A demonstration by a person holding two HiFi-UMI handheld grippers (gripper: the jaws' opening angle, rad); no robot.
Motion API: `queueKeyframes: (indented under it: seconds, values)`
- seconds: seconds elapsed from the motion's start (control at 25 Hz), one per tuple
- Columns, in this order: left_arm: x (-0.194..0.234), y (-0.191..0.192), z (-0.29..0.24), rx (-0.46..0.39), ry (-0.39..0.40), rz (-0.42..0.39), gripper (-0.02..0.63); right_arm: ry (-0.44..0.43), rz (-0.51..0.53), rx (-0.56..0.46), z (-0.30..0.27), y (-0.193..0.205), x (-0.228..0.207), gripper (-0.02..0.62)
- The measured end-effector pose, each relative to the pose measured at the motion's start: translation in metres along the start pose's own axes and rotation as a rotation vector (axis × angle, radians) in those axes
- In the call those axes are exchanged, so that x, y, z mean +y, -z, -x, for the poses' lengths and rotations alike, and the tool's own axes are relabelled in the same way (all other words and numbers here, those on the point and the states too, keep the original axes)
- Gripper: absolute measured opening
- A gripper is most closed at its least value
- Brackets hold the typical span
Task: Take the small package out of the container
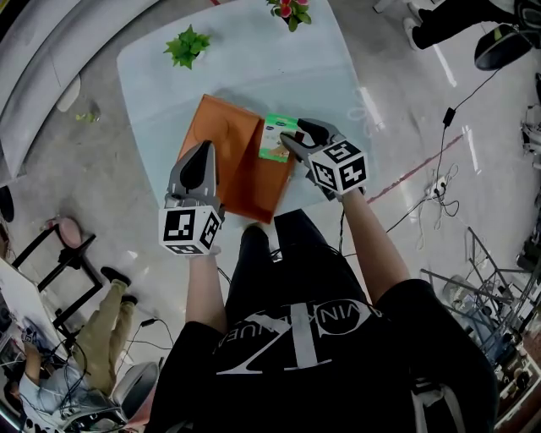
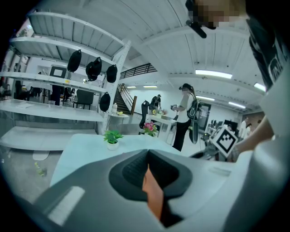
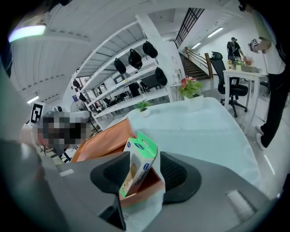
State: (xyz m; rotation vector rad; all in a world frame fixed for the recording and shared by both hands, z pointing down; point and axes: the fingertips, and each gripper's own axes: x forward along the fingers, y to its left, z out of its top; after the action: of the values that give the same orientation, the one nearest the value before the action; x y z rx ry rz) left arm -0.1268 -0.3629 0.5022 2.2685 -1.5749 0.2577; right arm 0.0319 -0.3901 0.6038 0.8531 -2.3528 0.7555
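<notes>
A flat orange container (image 1: 241, 169) lies on the pale table (image 1: 161, 93). Its near edge (image 2: 153, 190) sits pinched between the jaws of my left gripper (image 1: 201, 159), which are shut on it. The small green-and-white package (image 1: 277, 138) stands tilted at the container's right end. In the right gripper view the package (image 3: 138, 165) rises between the jaws of my right gripper (image 3: 142, 174), with its lower end in a corner of the container (image 3: 97, 140). It leans toward the left pad and a clear gap separates it from the right pad. The right gripper (image 1: 292, 142) is open.
A small green plant (image 1: 188, 45) and a pot of pink flowers (image 1: 290, 10) stand at the table's far side. The table's right edge (image 1: 359, 101) runs close to my right gripper. Cables and a power strip (image 1: 435, 188) lie on the floor to the right.
</notes>
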Motion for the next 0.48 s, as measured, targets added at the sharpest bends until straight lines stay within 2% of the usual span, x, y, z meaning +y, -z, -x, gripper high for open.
queueKeyframes:
  seconds: [0.28,0.48]
  values:
    - [0.0009,0.0016,-0.0008,0.005,-0.003,0.000,0.000,-0.051,-0.037,0.008,-0.0070,0.0035,0.0022,0.212]
    - [0.0013,0.0053,0.0007,0.011,-0.006,0.002,0.000,-0.056,0.011,-0.013,-0.0071,0.0011,0.0054,0.183]
